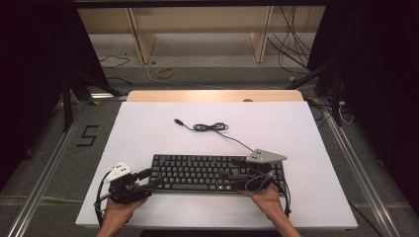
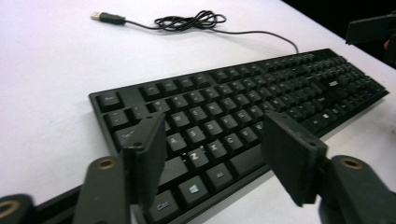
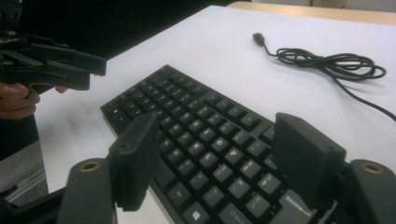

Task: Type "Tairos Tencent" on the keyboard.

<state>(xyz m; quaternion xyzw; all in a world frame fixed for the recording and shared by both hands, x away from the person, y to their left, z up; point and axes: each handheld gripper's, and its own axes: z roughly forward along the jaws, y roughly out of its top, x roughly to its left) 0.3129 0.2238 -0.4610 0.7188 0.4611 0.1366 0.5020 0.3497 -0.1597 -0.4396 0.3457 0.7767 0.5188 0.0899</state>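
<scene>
White tabletop (image 1: 148,133) on a wooden bench, dark surroundings, cables on the floor behind, a "5" taped on the floor to the left. Black keyboard (image 1: 212,173) lies near the tabletop's near edge, long axis parallel to that edge, key rows facing the person. Its cable (image 1: 210,127) runs from the right rear toward the far edge, bundled mid-tabletop, USB plug (image 1: 179,121) pointing at the far left corner. Left tongs (image 1: 148,178) at the keyboard's left end, hand low and near level, jaws apart and straddling the near-left corner; pads don't press it. Right tongs (image 1: 237,174) over the keyboard's right part, forearm coming in from the near edge, jaws also apart above the keys, nothing gripped. Legible keycaps in the left gripper view: Z, X, C, Ctrl, Windows logo. No brand readable.
</scene>
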